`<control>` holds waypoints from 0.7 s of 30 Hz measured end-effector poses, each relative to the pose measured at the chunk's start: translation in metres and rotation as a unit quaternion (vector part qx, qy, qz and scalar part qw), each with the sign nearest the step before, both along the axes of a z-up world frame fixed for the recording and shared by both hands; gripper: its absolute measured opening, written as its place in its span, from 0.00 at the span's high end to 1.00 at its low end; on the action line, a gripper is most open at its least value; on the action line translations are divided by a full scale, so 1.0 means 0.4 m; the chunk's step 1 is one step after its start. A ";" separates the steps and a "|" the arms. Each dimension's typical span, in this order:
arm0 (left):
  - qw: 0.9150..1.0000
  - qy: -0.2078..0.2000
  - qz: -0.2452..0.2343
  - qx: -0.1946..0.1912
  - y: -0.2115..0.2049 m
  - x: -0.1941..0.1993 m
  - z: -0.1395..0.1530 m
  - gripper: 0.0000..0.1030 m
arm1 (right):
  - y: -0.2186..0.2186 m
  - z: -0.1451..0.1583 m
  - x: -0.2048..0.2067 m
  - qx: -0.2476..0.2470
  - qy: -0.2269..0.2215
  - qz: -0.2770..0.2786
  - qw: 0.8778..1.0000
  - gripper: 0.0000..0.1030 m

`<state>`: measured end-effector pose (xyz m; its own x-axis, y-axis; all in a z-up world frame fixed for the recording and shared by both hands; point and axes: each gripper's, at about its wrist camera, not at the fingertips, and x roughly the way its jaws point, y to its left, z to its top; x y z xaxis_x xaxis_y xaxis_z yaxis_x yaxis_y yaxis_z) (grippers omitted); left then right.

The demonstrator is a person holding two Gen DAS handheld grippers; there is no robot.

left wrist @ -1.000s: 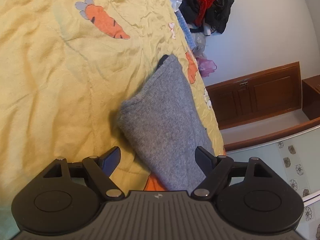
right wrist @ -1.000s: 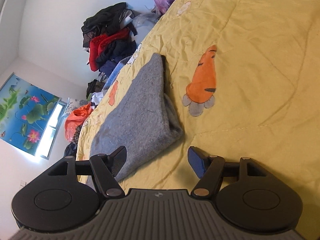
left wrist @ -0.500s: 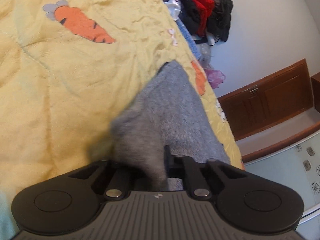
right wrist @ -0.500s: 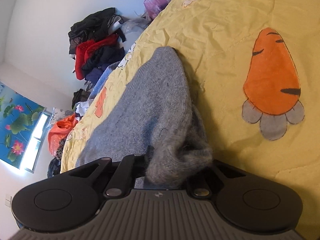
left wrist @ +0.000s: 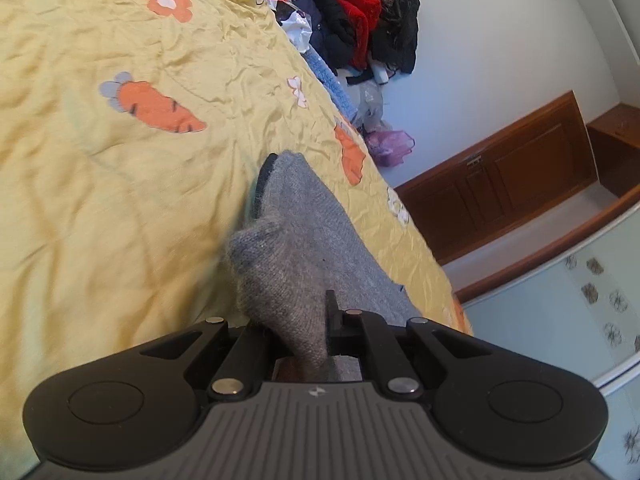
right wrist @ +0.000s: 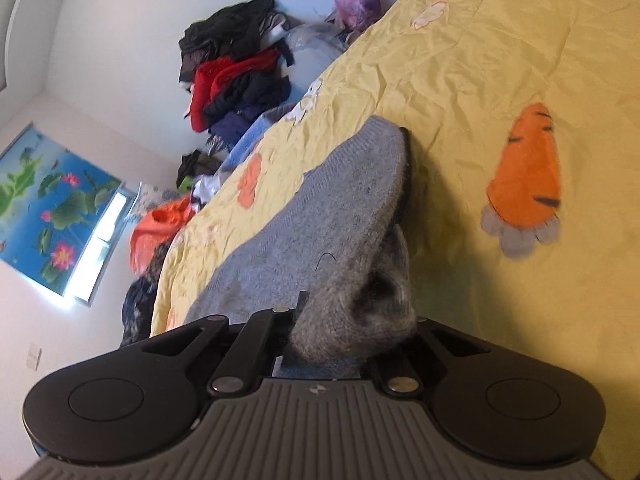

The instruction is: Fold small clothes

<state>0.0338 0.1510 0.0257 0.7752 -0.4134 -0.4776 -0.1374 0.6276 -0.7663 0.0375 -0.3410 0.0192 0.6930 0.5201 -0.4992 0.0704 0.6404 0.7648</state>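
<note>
Soft daylight from the window (right wrist: 100, 240), fisheye-bent edges, slight motion blur, shadows faint.

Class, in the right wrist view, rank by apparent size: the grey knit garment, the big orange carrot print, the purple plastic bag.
1. grey knit garment, though it is nearest the camera, which inflates it.
2. carrot print.
3. purple plastic bag, farthest away, so its true size is unsure.

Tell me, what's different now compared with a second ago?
Both jaws, open a second ago, have closed on the grey knitted garment: the left hand-held gripper and the right hand-held gripper each pinch a near corner and have begun lifting it. Its far end still lies on the yellow carrot-print quilt; the clothes pile is unchanged.
</note>
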 end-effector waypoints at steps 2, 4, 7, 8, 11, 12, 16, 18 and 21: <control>1.000 0.004 -0.012 -0.006 0.011 -0.066 0.000 0.96 | -0.008 0.005 -0.060 -0.001 0.011 0.016 1.000 0.87; 0.999 0.017 -0.029 0.002 0.018 -0.137 -0.009 0.96 | -0.025 0.009 -0.122 -0.001 0.024 0.023 0.999 0.87; 0.997 0.050 -0.055 0.032 0.022 -0.210 -0.045 0.94 | -0.042 -0.009 -0.192 -0.003 0.040 0.030 0.999 0.86; 0.995 0.063 -0.057 0.046 0.027 -0.221 -0.056 0.92 | -0.043 -0.014 -0.207 -0.011 0.042 0.032 0.999 0.81; 0.993 0.075 -0.030 0.085 0.074 -0.246 -0.045 0.79 | -0.068 -0.012 -0.220 -0.046 0.071 0.018 0.996 0.34; 0.993 0.068 -0.014 0.096 0.100 -0.253 -0.027 0.77 | -0.086 0.001 -0.222 -0.051 0.064 0.017 0.997 0.26; 0.982 0.022 0.045 0.185 0.163 -0.219 0.057 0.56 | -0.159 0.073 -0.184 -0.088 -0.001 -0.011 0.996 0.22; 0.975 0.012 0.040 0.216 0.160 -0.143 0.078 0.32 | -0.168 0.090 -0.113 -0.115 -0.023 -0.007 0.993 0.22; 0.963 -0.010 0.003 0.270 0.103 0.004 0.082 0.32 | -0.143 0.082 0.030 -0.177 -0.037 0.017 0.983 0.22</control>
<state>0.0353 0.1920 0.0586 0.7879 -0.1037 -0.6070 -0.1315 0.9346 -0.3304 0.0497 -0.3980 0.0522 0.7193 0.3463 -0.6022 -0.0035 0.8687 0.4953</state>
